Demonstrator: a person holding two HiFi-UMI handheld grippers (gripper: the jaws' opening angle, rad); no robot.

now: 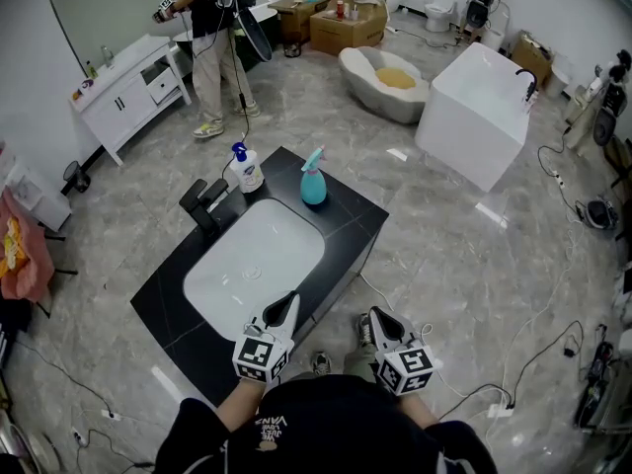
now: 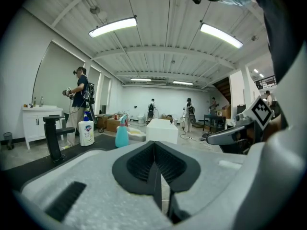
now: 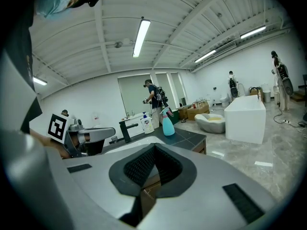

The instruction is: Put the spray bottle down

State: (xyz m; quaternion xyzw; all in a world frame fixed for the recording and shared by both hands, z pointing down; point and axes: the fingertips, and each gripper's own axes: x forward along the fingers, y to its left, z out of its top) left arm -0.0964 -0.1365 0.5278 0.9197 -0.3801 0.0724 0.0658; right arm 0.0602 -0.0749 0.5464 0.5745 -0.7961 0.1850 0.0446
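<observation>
Turquoise plastic spray bottle stands upright on the black stone counter, beyond the far right corner of the white oval basin. Left gripper and right gripper sit on the basin's near side, well apart from the bottle. Both jaw pairs are pressed together with nothing between them.

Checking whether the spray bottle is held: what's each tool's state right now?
Left tool: shut, holding nothing.
Right tool: shut, holding nothing.
</observation>
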